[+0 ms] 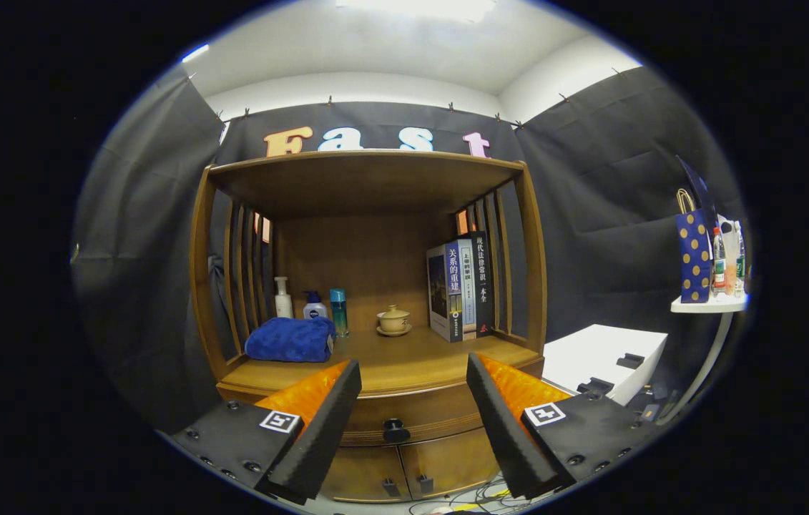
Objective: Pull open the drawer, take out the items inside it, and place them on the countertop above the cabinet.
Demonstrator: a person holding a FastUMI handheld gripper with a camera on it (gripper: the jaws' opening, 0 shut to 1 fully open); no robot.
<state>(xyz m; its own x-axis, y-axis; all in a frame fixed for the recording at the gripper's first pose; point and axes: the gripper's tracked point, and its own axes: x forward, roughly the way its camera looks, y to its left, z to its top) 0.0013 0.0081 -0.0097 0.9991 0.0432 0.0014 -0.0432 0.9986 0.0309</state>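
**Drawer** (404, 418): shut, set in the cabinet (375, 472) front directly under the countertop (390, 365). It lies between the two fingers, just beyond their tips, at about 6 o'clock from the countertop's middle. Curved wooden front, same brown as the rest. Judged stiff and fairly heavy for one small handhold; likely to slide straight out, possibly with some sticking at first.

**Knob** (395, 430): small, dark, at the centre of the drawer front. Judged the only place to take hold. Hard and probably smooth, so a slip is possible if the pads catch only its edge; best taken squarely from both sides.

**Contents of drawer**: hidden; nothing can be said of their weight or fragility.

**Countertop**: already carries, from 9 o'clock round to 3 o'clock, a blue towel (290, 340), three bottles (312, 306) behind it, a lidded cup (393, 320) on a saucer, and upright books (460, 286). Bare wood remains along the front edge, at 6 o'clock, judged the easiest landing place.

**Lower doors** (408, 471): two, shut, at 6 o'clock below the drawer, each with a small dark pull.

**Gripper** (413, 422): fingers spread wide, far wider than the knob, holding nothing and touching nothing. Black ribbed pads (332, 422) face inward. The knob sits centred in the gap, apart from both pads.
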